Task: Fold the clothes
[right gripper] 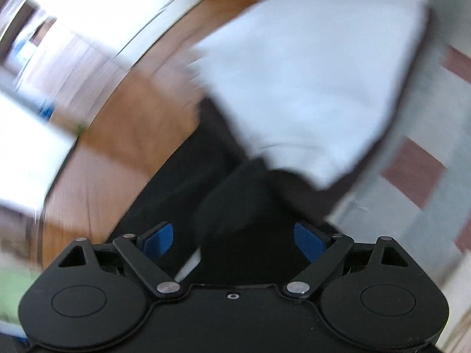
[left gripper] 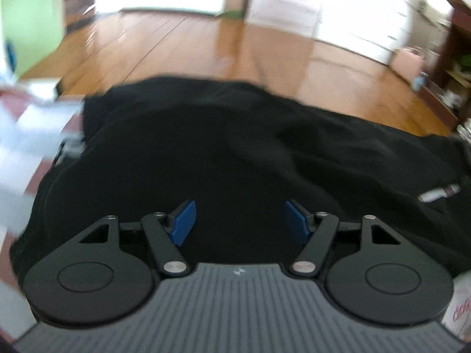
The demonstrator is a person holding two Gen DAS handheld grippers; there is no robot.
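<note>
A black garment (left gripper: 235, 153) lies spread and rumpled across the surface in the left wrist view. My left gripper (left gripper: 239, 220) is open just above its near part, with its blue pads (left gripper: 184, 220) wide apart and nothing between them. In the blurred right wrist view the black garment (right gripper: 244, 206) lies under my right gripper (right gripper: 232, 239), which is open with its blue pads (right gripper: 309, 239) apart. A white folded garment (right gripper: 306, 82) lies just beyond the black one, overlapping its far edge.
A checked grey and maroon cloth (right gripper: 418, 176) covers the surface at the right. A wooden floor (left gripper: 223, 50) stretches beyond the edge, with white furniture (left gripper: 353, 23) at the back and a dark shelf (left gripper: 453, 58) at the right. White items (left gripper: 35, 123) lie at the left.
</note>
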